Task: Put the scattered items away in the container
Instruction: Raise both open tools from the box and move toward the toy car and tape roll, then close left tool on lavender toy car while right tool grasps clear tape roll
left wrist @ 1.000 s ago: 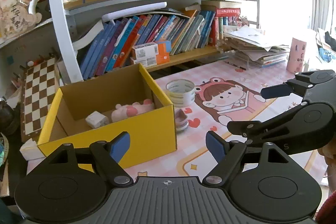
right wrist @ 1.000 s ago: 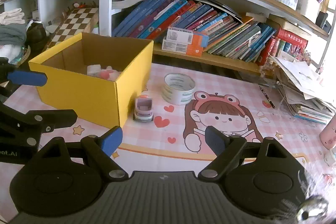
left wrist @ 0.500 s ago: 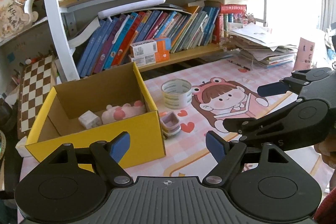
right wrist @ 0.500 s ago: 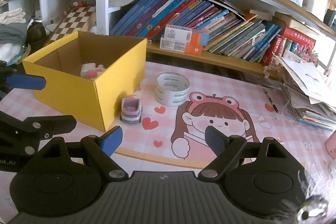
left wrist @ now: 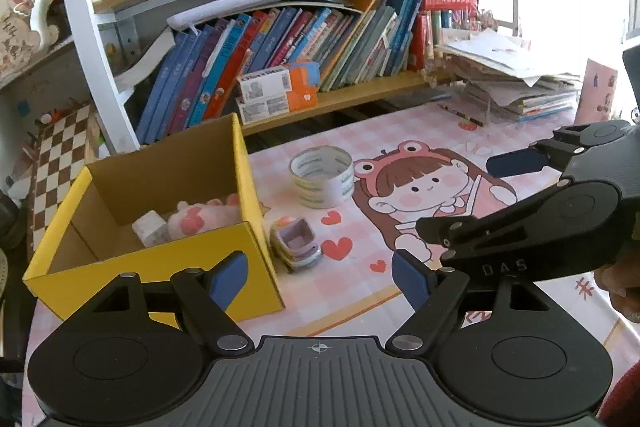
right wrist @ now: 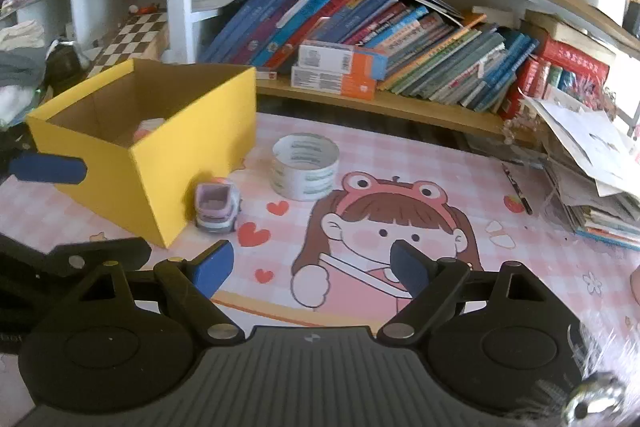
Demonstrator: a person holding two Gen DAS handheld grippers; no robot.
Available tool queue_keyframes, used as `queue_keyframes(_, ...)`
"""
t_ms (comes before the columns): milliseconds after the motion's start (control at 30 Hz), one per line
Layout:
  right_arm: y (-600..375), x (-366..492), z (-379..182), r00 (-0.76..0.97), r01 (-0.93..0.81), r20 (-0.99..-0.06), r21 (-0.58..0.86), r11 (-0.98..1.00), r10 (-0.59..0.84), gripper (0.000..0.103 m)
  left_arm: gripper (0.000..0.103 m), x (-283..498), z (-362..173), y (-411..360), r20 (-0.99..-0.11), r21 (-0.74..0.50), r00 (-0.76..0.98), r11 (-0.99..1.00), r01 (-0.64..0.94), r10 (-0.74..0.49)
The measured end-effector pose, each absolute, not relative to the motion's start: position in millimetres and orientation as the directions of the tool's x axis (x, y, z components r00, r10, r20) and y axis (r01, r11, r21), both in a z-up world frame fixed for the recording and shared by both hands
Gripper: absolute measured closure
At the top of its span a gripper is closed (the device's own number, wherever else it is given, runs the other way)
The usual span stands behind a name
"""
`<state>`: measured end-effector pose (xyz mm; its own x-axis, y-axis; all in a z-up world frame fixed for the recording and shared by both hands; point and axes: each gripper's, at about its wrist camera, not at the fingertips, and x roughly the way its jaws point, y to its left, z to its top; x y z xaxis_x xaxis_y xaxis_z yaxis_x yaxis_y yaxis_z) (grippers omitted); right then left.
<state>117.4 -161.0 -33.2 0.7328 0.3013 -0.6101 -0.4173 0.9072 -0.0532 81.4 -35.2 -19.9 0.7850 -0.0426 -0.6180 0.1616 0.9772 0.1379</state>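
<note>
1. both grippers, left and right, have drawn back from the box; more mat shows.
2. jaws of each stand apart, empty.
3. car beside box wall, tape near, both outstanding.

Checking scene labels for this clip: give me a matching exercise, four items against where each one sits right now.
Items:
1. tape roll
2. toy car
3. pink plush
4. orange-and-white cartons

Places:
A. inside the yellow box
B. on the mat, right beside the box's near corner
C. stacked on the lower shelf in front of the books
D. on the mat, standing apart, just above the cartoon girl's frog hat

Pairs: 1-D, 2-B, 3-A, 4-C
</note>
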Motion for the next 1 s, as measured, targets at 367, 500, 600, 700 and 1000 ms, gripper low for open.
queue_keyframes(367, -185.3, 136.3, -46.8, 0.715, -0.399, -0.622, 0.012, 0.917, 0.319, 0.018, 0.022, 95.8, -28.4, -56.6, -0.639, 0.17, 0.769, 0.973, 0.153, -0.009)
queue_keyframes(500, -188.2, 145.3, -52.0, 0.705, -0.397, -0.629, 0.033, 0.917, 0.327, 0.018, 0.022, 101.4, -36.0, -63.7, -0.655, 0.204, 0.755, 0.964, 0.172, 0.004)
queue_keyframes(600, -187.7, 153.2, -55.0, 0.7, -0.402, -0.629, 0.043, 0.915, 0.337, 0.019, 0.023, 107.3, -40.7, -66.0, -0.663, 0.22, 0.748, 0.961, 0.168, 0.021)
queue_keyframes(700, -185.7, 162.3, -56.8, 0.697, -0.41, -0.626, 0.054, 0.91, 0.351, 0.02, 0.023, 114.6, -44.3, -66.8, -0.667, 0.228, 0.744, 0.961, 0.153, 0.04)
queue_keyframes(1000, -179.8, 197.7, -58.1, 0.678, -0.451, -0.618, 0.077, 0.889, 0.397, 0.021, 0.024, 134.8, -55.7, -72.0, -0.683, 0.233, 0.728, 0.963, 0.138, 0.061)
